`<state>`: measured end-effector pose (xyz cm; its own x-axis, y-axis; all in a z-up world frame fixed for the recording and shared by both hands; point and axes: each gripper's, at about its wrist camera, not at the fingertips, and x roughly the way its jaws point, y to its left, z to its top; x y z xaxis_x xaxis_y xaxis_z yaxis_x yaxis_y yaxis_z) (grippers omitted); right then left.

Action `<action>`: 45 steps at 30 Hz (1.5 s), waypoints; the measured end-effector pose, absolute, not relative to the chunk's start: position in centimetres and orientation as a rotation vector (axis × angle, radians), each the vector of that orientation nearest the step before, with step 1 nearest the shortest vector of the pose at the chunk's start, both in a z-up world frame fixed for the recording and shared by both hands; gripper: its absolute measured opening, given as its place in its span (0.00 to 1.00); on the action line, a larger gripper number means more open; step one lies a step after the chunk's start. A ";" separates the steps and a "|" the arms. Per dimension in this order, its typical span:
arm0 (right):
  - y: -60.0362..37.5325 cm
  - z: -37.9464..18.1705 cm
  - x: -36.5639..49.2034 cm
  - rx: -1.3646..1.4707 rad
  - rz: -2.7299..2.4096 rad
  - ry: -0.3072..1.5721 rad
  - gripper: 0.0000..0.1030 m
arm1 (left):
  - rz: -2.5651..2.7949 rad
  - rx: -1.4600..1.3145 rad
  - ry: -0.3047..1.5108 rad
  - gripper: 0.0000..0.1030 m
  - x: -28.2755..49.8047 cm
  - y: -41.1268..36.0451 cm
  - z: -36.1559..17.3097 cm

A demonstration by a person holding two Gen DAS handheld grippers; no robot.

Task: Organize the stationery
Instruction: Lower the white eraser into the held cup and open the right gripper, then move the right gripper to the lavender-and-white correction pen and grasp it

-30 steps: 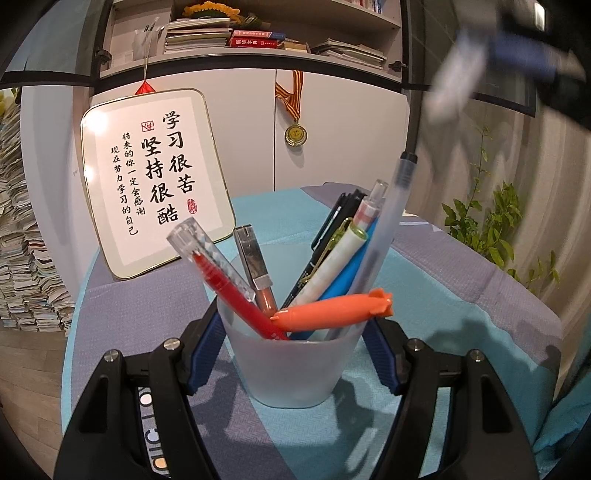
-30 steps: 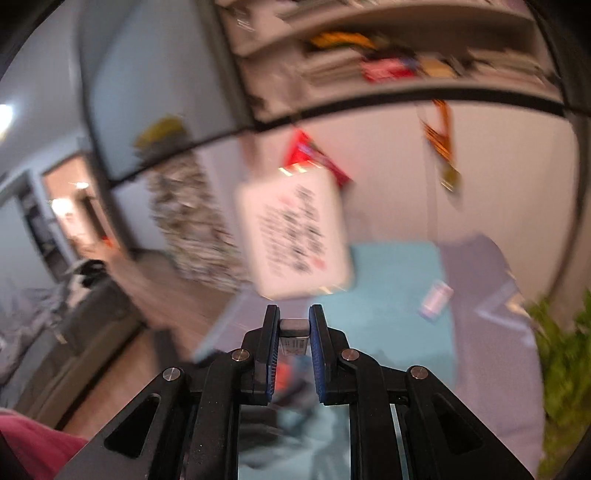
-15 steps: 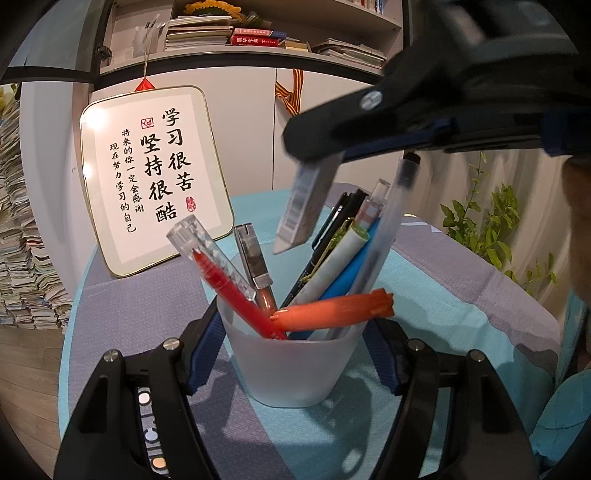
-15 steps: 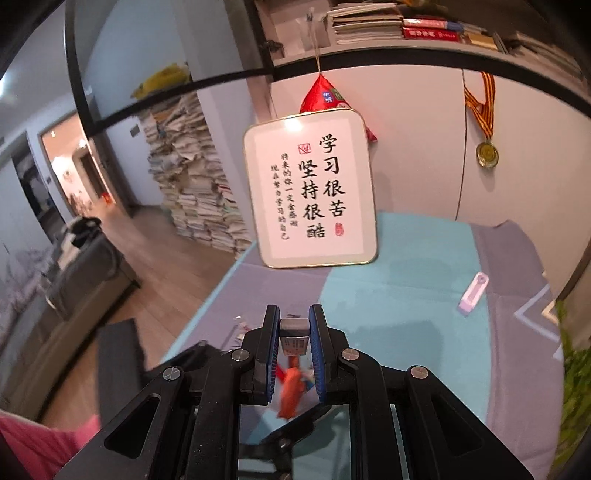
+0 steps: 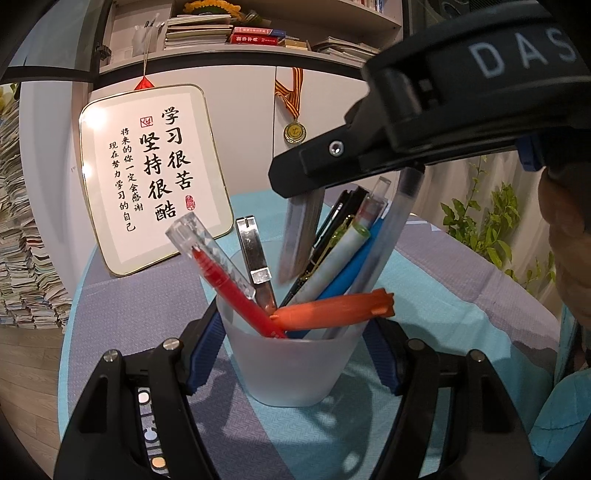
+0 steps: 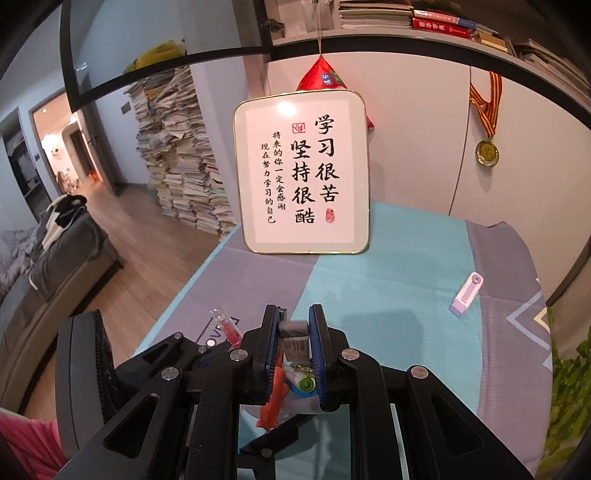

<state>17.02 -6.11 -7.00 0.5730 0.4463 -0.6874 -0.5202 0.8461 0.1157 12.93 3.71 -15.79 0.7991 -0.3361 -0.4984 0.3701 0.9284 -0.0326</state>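
Your left gripper (image 5: pixel 295 354) clamps the frosted plastic cup (image 5: pixel 291 365) of pens, your right gripper (image 6: pixel 293 341) pinches a flat grey stick (image 5: pixel 299 236), and only the right view shows the lilac eraser (image 6: pixel 466 294).

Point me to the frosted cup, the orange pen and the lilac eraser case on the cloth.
frosted cup (image 5: pixel 295 369), left wrist view, front wall below the rim.
orange pen (image 5: pixel 328 314), left wrist view, middle of the barrel.
lilac eraser case (image 6: pixel 466 294), right wrist view, middle of its body.

White cabinet doors (image 6: pixel 417 122) are filling the upper centre, a book-laden shelf (image 5: pixel 266 35) sitting above. At left, paper stacks (image 6: pixel 181 155) are rising from the wooden floor (image 6: pixel 147 266); a grey sofa (image 6: pixel 51 251) is resting lower left.
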 end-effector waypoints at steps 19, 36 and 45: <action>-17.5 -6.9 18.8 0.118 0.222 0.763 0.17 | -0.373 0.080 0.526 0.67 13.2 3.8 -16.0; -21.5 -12.7 24.4 0.245 0.074 0.959 0.18 | -0.340 0.081 0.419 0.64 12.4 3.6 -15.3; -20.9 -14.4 29.9 0.221 0.023 1.010 0.50 | -0.158 0.010 0.438 0.65 15.8 5.2 -15.0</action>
